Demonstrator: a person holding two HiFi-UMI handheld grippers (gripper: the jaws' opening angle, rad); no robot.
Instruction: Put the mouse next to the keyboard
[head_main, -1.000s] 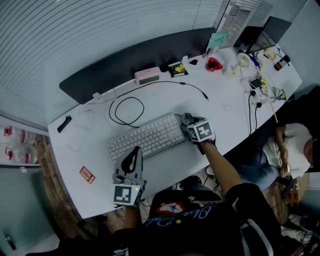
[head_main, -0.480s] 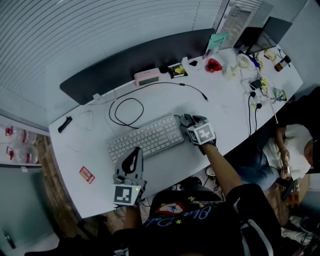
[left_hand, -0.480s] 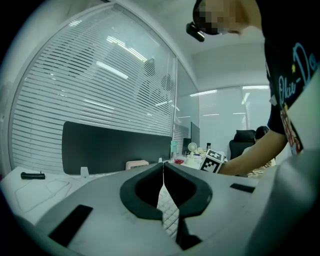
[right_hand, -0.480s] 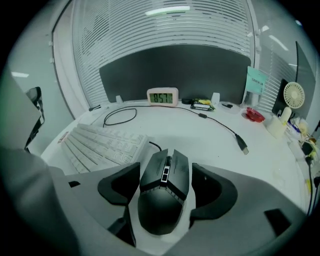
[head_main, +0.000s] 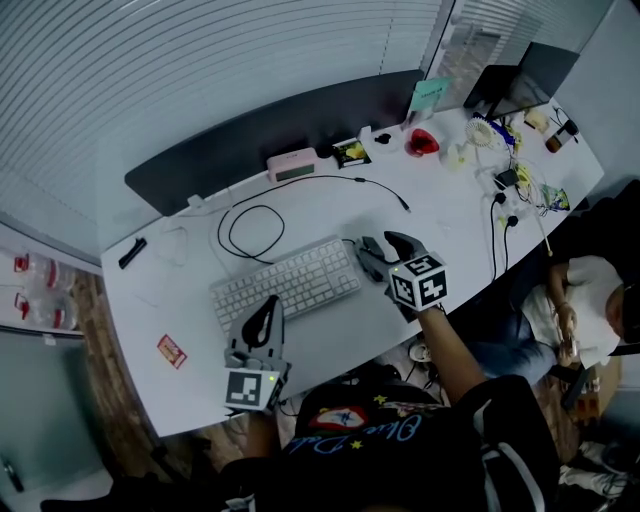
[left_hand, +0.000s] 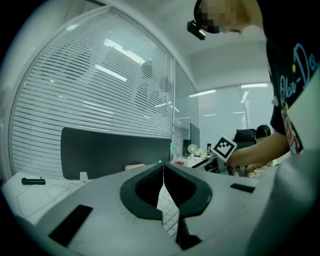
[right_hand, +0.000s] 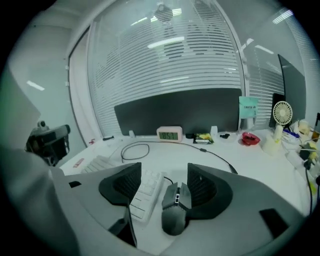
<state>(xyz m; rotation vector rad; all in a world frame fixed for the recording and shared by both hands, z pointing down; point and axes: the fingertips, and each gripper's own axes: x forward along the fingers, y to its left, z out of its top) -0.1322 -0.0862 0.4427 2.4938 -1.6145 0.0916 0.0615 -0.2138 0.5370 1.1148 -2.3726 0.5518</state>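
Observation:
The white keyboard (head_main: 285, 283) lies in the middle of the white desk (head_main: 330, 340). The dark grey mouse (head_main: 372, 258) rests on the desk just off the keyboard's right end. My right gripper (head_main: 385, 250) is open around it. In the right gripper view the mouse (right_hand: 175, 207) sits between the spread jaws of the right gripper (right_hand: 164, 172), nearer the right one, with the keyboard (right_hand: 145, 192) to its left. My left gripper (head_main: 262, 320) hovers at the keyboard's near edge. In the left gripper view the left gripper (left_hand: 162, 175) is shut on nothing.
A black cable (head_main: 250, 220) loops behind the keyboard. A pink clock (head_main: 291, 164), a snack packet (head_main: 351, 152) and a red bowl (head_main: 421, 143) stand along the dark partition (head_main: 250, 130). Clutter and a small fan (head_main: 487, 130) fill the desk's right end. A person (head_main: 590, 290) sits at the right.
My right gripper has drawn back a little toward the desk's near edge, so the mouse now shows beside the keyboard. The left gripper has stayed put.

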